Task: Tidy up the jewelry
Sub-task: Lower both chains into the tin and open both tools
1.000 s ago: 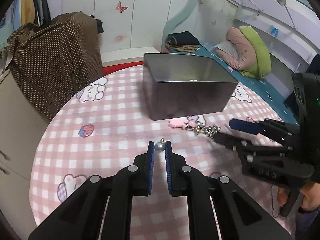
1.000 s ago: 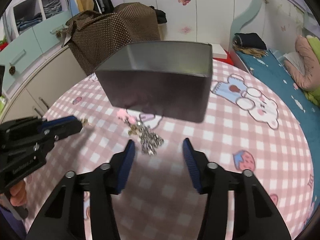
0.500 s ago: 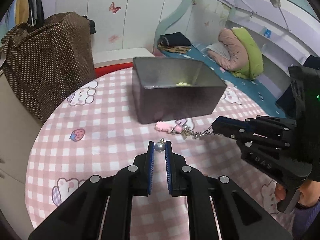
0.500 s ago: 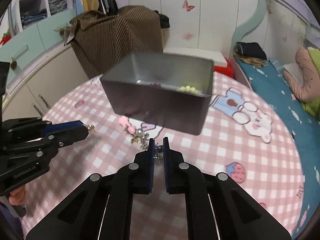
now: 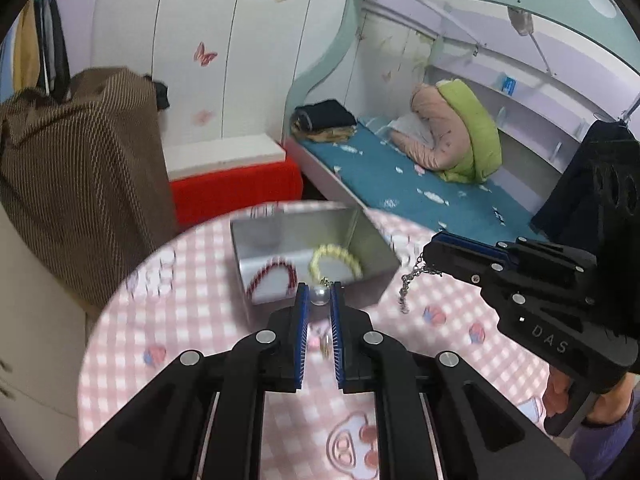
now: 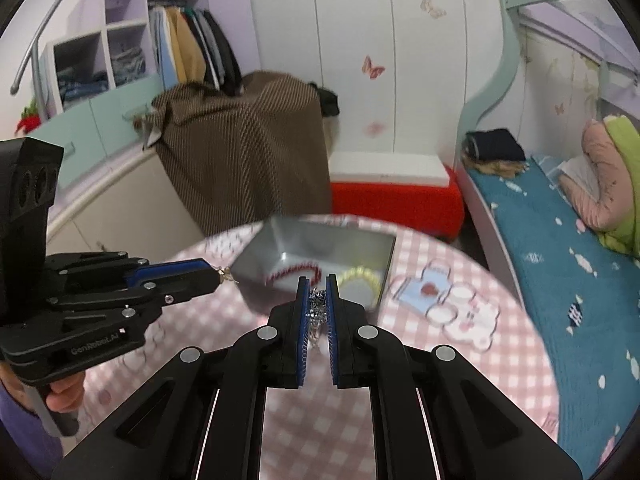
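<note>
Both jaws closed on jewelry: left gripper [image 5: 319, 295] pinches a pearl earring [image 5: 320, 294], right gripper [image 6: 317, 296] clamps a silver chain [image 6: 317, 312]. Both pieces hang above the pink checked table [image 6: 420, 360], near the tin box [image 5: 372, 248]. Step in hand, as I judge: carrying to the box. Next move calls for bringing each piece over the open top, then releasing. Red bracelet [image 5: 272, 276] and yellow bead bracelet [image 5: 336, 262] already lie inside. Near rim stands between; grippers close together, could crowd. Brown bag [image 6: 240, 152] far left.
</note>
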A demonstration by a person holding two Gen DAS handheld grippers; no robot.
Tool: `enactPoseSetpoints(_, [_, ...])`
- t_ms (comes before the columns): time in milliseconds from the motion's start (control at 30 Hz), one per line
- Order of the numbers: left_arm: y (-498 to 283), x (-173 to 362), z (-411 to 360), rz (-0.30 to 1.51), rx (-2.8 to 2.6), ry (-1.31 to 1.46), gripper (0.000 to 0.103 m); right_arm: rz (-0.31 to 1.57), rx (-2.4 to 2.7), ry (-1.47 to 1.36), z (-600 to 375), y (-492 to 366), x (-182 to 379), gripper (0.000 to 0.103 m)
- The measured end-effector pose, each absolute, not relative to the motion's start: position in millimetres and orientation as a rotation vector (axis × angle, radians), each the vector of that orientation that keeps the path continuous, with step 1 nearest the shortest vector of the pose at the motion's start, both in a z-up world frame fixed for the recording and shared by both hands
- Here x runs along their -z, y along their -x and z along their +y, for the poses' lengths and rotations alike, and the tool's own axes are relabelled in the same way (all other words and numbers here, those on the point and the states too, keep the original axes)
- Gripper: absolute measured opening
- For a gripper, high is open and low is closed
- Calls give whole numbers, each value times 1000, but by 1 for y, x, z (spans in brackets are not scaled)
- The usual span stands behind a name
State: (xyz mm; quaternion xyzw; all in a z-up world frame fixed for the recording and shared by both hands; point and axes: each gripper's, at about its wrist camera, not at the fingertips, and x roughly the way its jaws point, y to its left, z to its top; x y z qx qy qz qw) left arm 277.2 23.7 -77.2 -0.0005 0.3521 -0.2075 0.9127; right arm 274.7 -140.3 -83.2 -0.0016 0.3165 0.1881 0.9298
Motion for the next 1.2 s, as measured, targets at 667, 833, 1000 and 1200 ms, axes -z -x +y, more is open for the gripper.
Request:
enactPoseSetpoints(667, [-353,120,9,871,376,17,10,708,-344,-55,-138,-339,110,9])
enactPoseSetpoints(833, [-353,125,8,881,370,11,17,728,-351,-64,-136,-341,120,9])
enactPoseSetpoints(1000, [-350,121,10,868,363,19,25,729,-352,-67,-136,-340,121,9])
enactPoseSetpoints(1200, [-346,117,14,861,360,31,38,730,-364,-90,-139,-340,119,11])
